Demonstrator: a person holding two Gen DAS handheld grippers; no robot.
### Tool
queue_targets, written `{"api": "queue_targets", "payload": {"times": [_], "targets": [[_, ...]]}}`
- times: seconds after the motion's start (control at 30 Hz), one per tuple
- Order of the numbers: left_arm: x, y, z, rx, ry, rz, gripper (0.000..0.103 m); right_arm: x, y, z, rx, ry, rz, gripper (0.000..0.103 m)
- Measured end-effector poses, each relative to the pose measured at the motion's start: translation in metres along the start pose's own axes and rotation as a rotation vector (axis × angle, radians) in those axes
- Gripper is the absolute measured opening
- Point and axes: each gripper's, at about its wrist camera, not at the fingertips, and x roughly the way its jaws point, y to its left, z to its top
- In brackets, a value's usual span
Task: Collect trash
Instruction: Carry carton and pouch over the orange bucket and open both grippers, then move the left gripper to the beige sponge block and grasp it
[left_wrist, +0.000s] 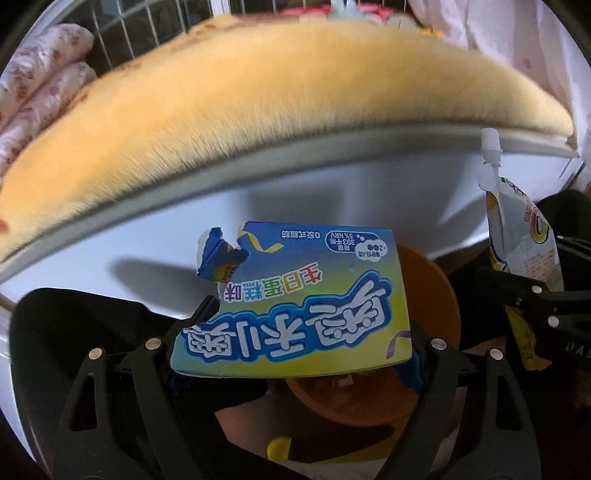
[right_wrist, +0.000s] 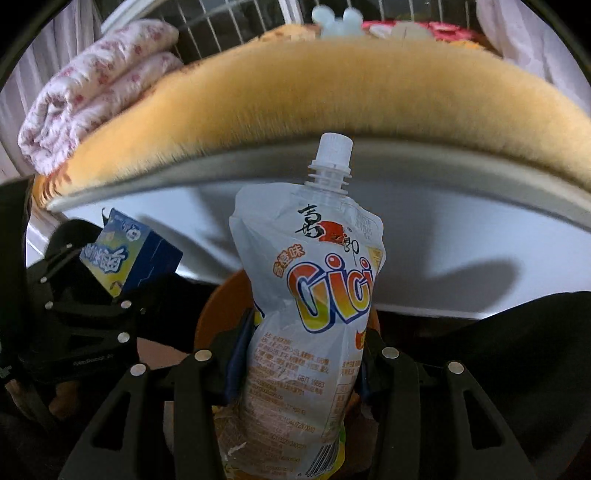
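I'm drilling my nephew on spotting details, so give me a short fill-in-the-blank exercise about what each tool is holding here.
1. The left tool is shut on a torn blue ____.
2. The right tool grips a white drink pouch whose cap points ____.
3. Below both items sits an ____ bin.

Missing words: carton; up; orange

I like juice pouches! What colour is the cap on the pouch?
White. The cap tops the pouch held in the right gripper; the right wrist view shows it best.
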Motion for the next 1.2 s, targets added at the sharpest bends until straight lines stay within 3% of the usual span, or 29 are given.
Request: {"api": "queue_targets", "payload": {"times": [0.17,0.37,0.47,0.7,1.0,1.2], "targets": [[0.023,0.005,0.002,-0.017,0.073,0.007,0.081,0.022,0.000,-0.005,0.007,0.060,-0.008,0.046],[0.027,-0.001,0.006,-0.012,0.087,0.006,0.083,0.030,0.003,-0.009,-0.001,0.087,-0.012,0.049],[0.031,-0.004,0.008,0.001,0.102,0.014,0.086,0.030,0.006,-0.011,-0.010,0.084,-0.026,0.064],[0.023,-0.003,0.006,-0.018,0.094,0.000,0.086,0.017,0.008,-0.013,0.005,0.049,-0.046,0.066],[-0.008,0.002,0.009,-0.015,0.005,0.009,0.086,-0.011,-0.012,-0.014,0.037,-0.010,-0.063,0.067],[-0.072,-0.005,0.050,0.036,-0.184,-0.012,0.088,-0.053,-0.027,-0.005,0.060,-0.118,-0.073,0.074]]}}
